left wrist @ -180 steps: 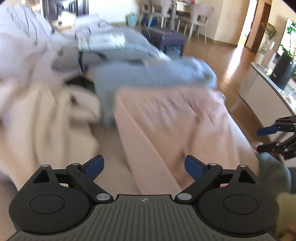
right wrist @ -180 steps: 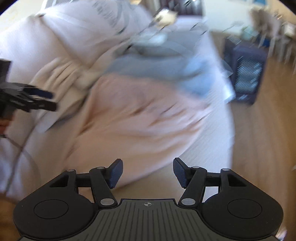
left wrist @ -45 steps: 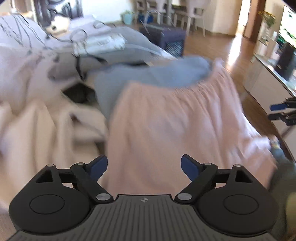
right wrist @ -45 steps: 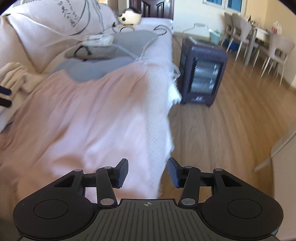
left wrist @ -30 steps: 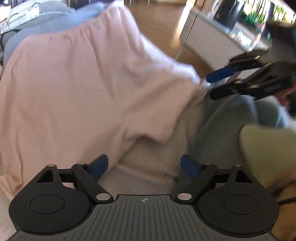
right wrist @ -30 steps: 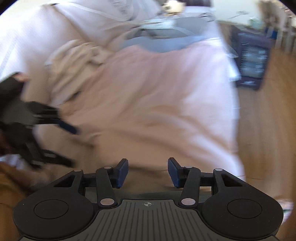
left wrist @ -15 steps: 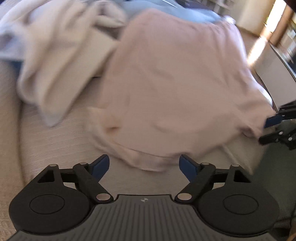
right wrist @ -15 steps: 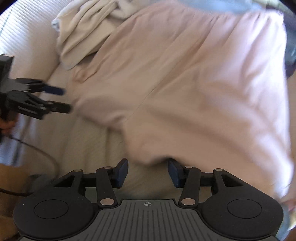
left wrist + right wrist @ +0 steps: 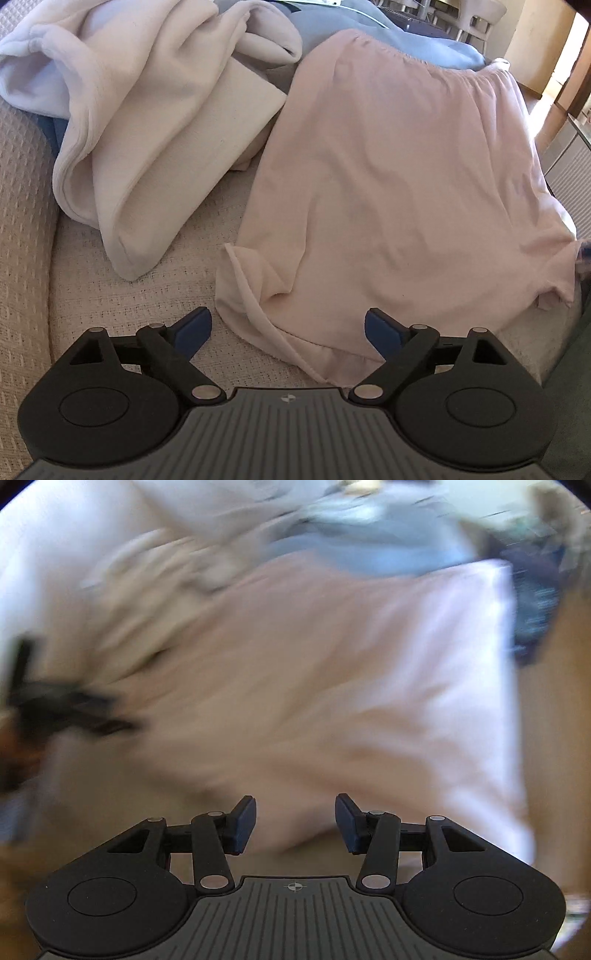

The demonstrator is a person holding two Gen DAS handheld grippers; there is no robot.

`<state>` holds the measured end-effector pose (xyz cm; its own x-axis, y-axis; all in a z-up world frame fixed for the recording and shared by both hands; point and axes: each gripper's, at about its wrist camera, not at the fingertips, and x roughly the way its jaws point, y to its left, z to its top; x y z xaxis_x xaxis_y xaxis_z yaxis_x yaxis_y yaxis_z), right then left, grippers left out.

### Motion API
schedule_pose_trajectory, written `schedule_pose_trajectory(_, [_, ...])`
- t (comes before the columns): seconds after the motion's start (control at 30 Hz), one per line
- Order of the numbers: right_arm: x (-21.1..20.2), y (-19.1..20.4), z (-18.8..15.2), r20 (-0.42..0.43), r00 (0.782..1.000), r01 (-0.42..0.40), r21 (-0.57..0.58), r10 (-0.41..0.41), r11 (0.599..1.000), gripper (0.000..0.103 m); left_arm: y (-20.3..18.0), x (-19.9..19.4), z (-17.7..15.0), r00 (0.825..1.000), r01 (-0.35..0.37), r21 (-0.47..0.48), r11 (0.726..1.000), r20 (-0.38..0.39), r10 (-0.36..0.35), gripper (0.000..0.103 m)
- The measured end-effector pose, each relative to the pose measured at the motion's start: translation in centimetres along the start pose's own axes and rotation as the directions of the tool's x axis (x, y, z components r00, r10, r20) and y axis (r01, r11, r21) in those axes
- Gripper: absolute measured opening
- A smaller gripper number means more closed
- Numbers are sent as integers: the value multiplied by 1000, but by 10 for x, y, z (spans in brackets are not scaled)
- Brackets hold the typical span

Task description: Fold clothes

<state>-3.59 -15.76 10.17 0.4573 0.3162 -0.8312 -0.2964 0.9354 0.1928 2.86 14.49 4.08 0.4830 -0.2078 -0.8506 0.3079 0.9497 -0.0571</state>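
Left gripper spread wide, empty, blue pads either side of the near hem of the pink garment, hovering just above it. No cloth pinched between the pads.

Right gripper also released, narrower gap, nothing held; near edge of the same pink garment just beyond the fingertips. Right view heavily smeared by motion, so fine detail unreadable. Left gripper again there as a dark blur at the left edge.

Pink garment spread flat over the beige woven couch cover, near hem rumpled and slightly curled at its near-left corner, right side draped off the seat edge. Gathered band along the far edge.

Left of the pink garment, touching its left side: a cream fleece piece, bunched and folded over itself.

Farther back, past the gathered band: a light blue garment, partly tucked under the pink one.

Far right: wooden floor and a pale cabinet.
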Motion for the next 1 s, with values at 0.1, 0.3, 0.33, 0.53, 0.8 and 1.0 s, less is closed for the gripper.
schedule_pose_trajectory(0.1, [14,22,-4,-75,994,-86,-55,81,995,48,1,3,1,1000,8,1,1000,15,-8,91])
schedule_pose_trajectory(0.3, [57,18,11,-161,981,-108,9,108,994,48,-2,7,2,999,30,13,999,33,-30,89])
schedule_pose_trajectory(0.33, [62,18,15,-155,983,-103,9,103,995,48,-2,7,2,999,29,5,1000,38,-29,88])
schedule_pose_trajectory(0.53, [77,26,31,-84,994,-67,-1,67,998,47,-4,12,2,998,10,-28,1000,62,-9,30])
schedule_pose_trajectory(0.8, [54,19,51,30,999,-28,-39,29,999,3,7,-16,46,985,40,-14,999,171,-37,8])
schedule_pose_trajectory(1.0, [38,-6,82,127,991,49,-6,-48,999,1,-12,-12,104,971,-23,121,992,240,-6,8])
